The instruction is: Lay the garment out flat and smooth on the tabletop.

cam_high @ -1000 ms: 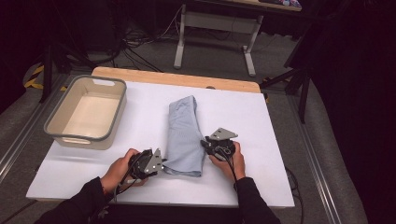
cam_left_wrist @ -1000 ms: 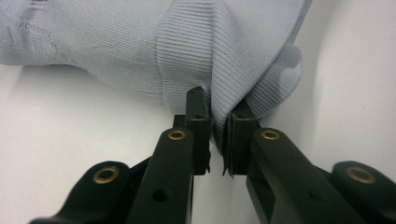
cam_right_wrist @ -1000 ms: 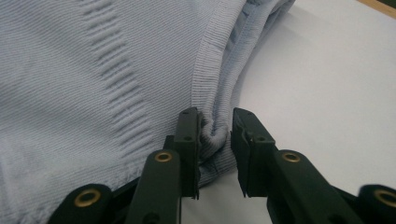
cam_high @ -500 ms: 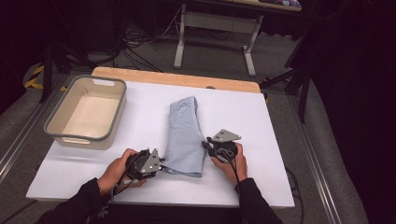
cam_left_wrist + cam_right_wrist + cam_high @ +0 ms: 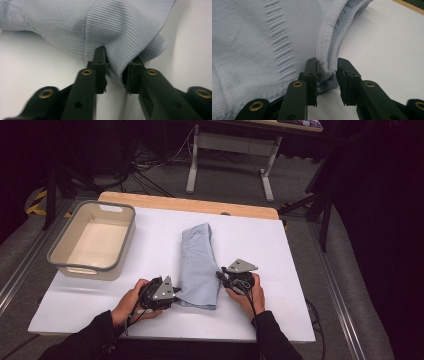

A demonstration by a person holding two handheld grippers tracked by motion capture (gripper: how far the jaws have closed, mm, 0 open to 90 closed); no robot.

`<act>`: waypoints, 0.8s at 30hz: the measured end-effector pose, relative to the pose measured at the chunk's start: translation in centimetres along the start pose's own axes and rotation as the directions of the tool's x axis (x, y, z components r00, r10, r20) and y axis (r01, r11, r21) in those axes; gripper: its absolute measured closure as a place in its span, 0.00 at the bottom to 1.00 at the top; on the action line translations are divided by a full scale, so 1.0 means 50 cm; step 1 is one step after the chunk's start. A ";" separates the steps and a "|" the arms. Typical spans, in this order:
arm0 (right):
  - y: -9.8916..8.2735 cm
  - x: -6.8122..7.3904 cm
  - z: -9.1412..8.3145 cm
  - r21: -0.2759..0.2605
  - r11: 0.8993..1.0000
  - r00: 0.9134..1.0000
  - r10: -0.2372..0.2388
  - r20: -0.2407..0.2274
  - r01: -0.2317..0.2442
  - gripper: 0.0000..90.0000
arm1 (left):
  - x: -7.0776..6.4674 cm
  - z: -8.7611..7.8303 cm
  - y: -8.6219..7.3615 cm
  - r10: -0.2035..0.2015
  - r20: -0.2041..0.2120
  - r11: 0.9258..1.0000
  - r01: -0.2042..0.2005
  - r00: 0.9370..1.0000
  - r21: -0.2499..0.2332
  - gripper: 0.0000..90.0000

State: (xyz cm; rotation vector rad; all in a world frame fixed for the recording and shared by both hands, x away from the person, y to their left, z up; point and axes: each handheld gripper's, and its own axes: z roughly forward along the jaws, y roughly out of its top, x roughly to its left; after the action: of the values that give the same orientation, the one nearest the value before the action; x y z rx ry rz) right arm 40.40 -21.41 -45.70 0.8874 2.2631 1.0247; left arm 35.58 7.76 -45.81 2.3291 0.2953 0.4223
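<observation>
Left gripper (image 5: 115,72) jaws have just been opening, yet pinch cloth (image 5: 199,265) corner; right gripper (image 5: 326,75) jaws nip hem fold, ready to fold cloth on desk (image 5: 150,232).

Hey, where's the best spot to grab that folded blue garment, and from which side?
Grip the folded garment at its two near corners, coming in low from the left and right edges. The layers bunch thick there, so each pinch probably catches the whole fold; both grippers have cloth between their jaws there.
</observation>
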 end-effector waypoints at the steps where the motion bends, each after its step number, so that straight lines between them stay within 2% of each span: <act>1: 0.000 0.000 0.000 0.000 1.000 1.000 -0.001 0.000 0.001 0.78 | 0.000 -0.001 0.000 0.002 -0.010 1.000 -0.002 1.000 0.006 0.88; 4: 0.000 0.000 -0.001 0.000 1.000 1.000 0.001 -0.001 -0.001 0.78 | 0.001 -0.003 -0.001 0.014 -0.017 1.000 -0.014 1.000 0.012 0.92; 13: 0.000 0.001 -0.002 0.003 1.000 1.000 -0.004 -0.005 0.004 0.78 | 0.007 -0.007 0.000 0.054 -0.044 0.998 -0.052 0.998 0.028 0.94; 15: 0.000 0.001 -0.002 0.004 1.000 1.000 -0.007 -0.005 0.007 0.78 | 0.011 -0.010 -0.003 0.039 -0.045 0.999 -0.038 0.998 0.033 0.94; 21: -0.001 0.001 -0.003 0.006 1.000 1.000 -0.006 -0.007 0.006 0.77 | 0.013 -0.017 -0.008 0.042 -0.021 0.999 -0.041 0.999 0.032 0.93; 24: -0.001 0.001 -0.005 0.006 1.000 1.000 -0.004 -0.006 0.004 0.77 | 0.010 -0.030 -0.010 0.026 0.007 0.999 -0.026 1.000 0.026 0.92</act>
State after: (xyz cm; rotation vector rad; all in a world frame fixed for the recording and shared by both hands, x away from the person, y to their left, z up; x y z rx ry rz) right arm 40.18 -21.52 -45.60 0.8834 2.2730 1.0210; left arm 35.43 9.25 -45.06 2.3615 0.2692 0.4262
